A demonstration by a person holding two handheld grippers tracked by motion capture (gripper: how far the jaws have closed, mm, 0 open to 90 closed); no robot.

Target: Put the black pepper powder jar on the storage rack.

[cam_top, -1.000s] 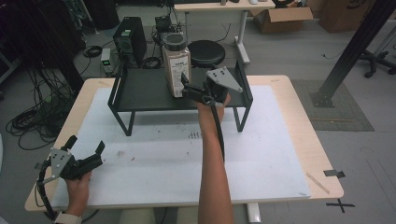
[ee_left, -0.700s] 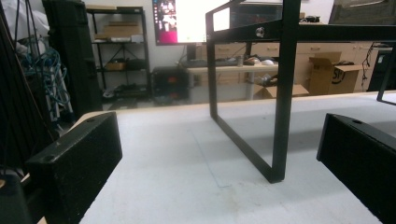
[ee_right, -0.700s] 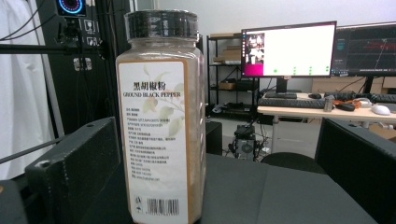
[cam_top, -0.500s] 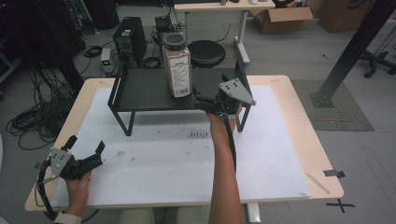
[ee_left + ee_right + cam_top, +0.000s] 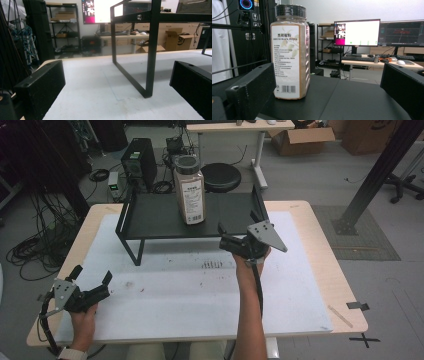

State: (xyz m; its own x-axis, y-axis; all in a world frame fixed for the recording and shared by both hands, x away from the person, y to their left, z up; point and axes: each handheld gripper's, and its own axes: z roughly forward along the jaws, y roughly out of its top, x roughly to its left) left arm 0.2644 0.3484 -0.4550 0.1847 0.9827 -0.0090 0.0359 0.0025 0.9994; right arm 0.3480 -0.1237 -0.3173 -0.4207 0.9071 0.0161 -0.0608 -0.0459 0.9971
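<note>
pepper jar (image 5: 189,190) upright on the black shelf (image 5: 150,217), placing looks done.
your right gripper (image 5: 234,245) sits just off the shelf's front edge, jaws apart, empty; left gripper (image 5: 92,292) idles wide apart on the white mat (image 5: 200,290).

Table (image 5: 310,285) — white mat (image 5: 190,290), black rack (image 5: 160,217).

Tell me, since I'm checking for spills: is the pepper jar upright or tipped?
Upright: the ground black pepper jar stands on its base on the black shelf, lid on top.
</note>
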